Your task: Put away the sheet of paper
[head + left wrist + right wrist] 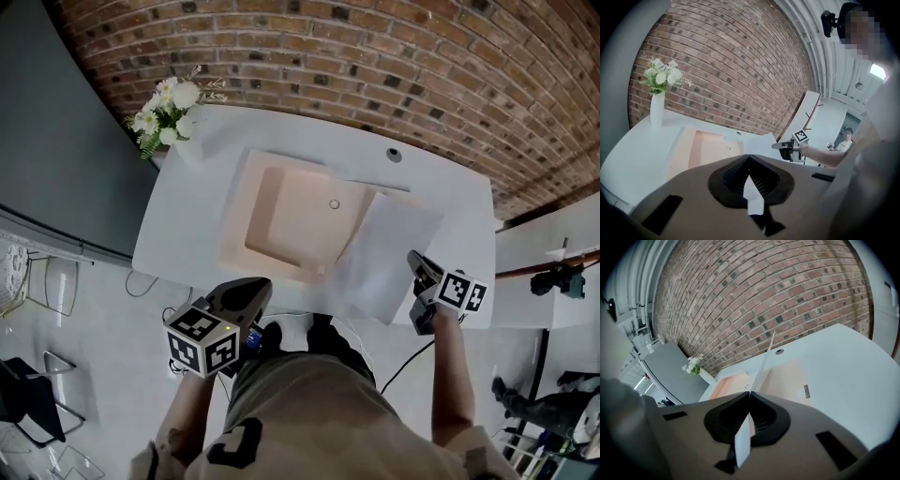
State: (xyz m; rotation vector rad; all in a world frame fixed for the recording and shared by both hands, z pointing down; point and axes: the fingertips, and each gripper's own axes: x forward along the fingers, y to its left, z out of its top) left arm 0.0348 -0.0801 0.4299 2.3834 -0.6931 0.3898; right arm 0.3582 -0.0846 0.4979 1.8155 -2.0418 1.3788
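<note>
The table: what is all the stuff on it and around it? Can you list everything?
table: one, white, against the brick wall
box: one, pale peach, shallow and open, middle of the table
sheet of paper: one, white, right of the box
vase of flowers: one, white, far left corner
left tool: one, grey, shut, at the near edge
right tool: one, grey, shut on the sheet's edge

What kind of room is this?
Probably an office or studio workspace. There is a big white desk with a sunken tray in it, a brick wall behind, and a vase of flowers on the desk's corner.
</note>
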